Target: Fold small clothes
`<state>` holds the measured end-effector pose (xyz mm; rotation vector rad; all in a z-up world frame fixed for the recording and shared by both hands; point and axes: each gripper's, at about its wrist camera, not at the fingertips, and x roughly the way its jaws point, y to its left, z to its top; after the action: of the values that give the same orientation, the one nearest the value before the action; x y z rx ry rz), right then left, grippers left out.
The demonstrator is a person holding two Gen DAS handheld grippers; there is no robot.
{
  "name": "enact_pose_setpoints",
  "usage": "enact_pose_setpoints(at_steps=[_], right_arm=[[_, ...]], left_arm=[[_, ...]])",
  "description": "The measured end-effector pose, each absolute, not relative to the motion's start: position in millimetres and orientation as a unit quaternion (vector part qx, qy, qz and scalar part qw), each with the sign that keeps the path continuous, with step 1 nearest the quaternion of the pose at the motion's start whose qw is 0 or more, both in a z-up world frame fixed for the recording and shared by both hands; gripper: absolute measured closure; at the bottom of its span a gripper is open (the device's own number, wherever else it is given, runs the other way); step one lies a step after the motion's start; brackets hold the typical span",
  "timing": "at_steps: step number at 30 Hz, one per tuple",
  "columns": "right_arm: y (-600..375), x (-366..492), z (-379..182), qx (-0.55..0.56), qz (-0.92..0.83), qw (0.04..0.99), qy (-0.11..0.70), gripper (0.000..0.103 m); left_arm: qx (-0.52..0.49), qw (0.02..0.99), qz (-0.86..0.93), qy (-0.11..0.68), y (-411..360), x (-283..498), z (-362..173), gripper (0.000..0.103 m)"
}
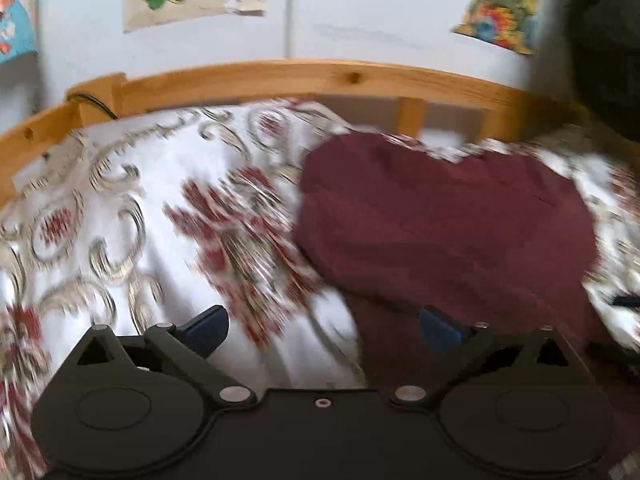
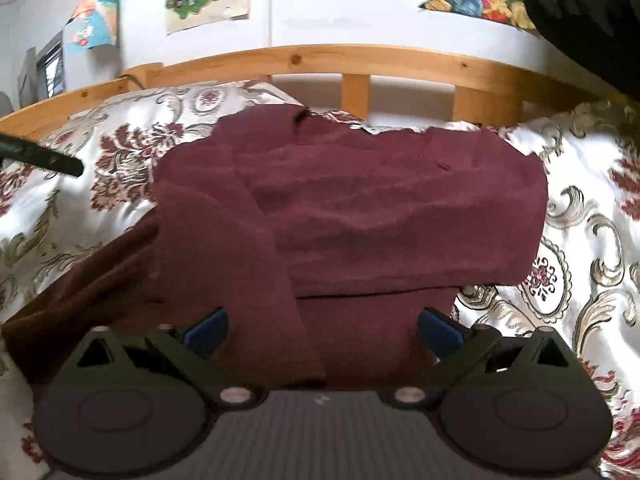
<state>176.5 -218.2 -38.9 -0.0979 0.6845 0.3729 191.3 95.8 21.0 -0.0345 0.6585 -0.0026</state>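
I logged a bed with a pine rail and short upright slats running along its far side. A white bedspread covered it, printed with dark red flowers and grey-beige scrolls; it lay wrinkled in places. Directly on the bedspread I saw one maroon garment, spread flat, with one layer folded over another so that a straight edge crossed its near part. A darker brown flap of the cloth trailed off toward the left near corner. In the left wrist view the maroon garment sat right of centre, bedspread bare to its left, much of it motion-blurred.
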Motion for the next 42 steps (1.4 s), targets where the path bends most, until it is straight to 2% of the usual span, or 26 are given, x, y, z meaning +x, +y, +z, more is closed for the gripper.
enact_pose_setpoints(at_steps=[10, 18, 25, 35, 42], right_arm=[[-202.6, 103.4, -20.2, -0.174, 0.228, 0.883, 0.372, 0.000], [-176.2, 54.5, -39.8, -0.280, 0.244, 0.836, 0.404, 0.000], [-173.4, 65.4, -54.2, -0.272, 0.219, 0.835, 0.425, 0.000], [-185.5, 72.1, -54.7, -0.242, 0.219, 0.843, 0.428, 0.000], [-189.2, 79.7, -56.4, -0.227, 0.219, 0.843, 0.435, 0.000]], left_arm=[[0.044, 0.924, -0.133, 0.357, 67.5, 111.8, -8.3, 0.001], [0.147, 0.891, -0.163, 0.397, 30.0, 97.0, -43.7, 0.001], [0.159, 0.881, -0.132, 0.426, 16.0, 114.7, -66.1, 0.000], [0.237, 0.879, -0.124, 0.395, 11.2, 107.3, -60.9, 0.004], [0.184, 0.901, -0.097, 0.381, 16.6, 109.4, -57.7, 0.008]])
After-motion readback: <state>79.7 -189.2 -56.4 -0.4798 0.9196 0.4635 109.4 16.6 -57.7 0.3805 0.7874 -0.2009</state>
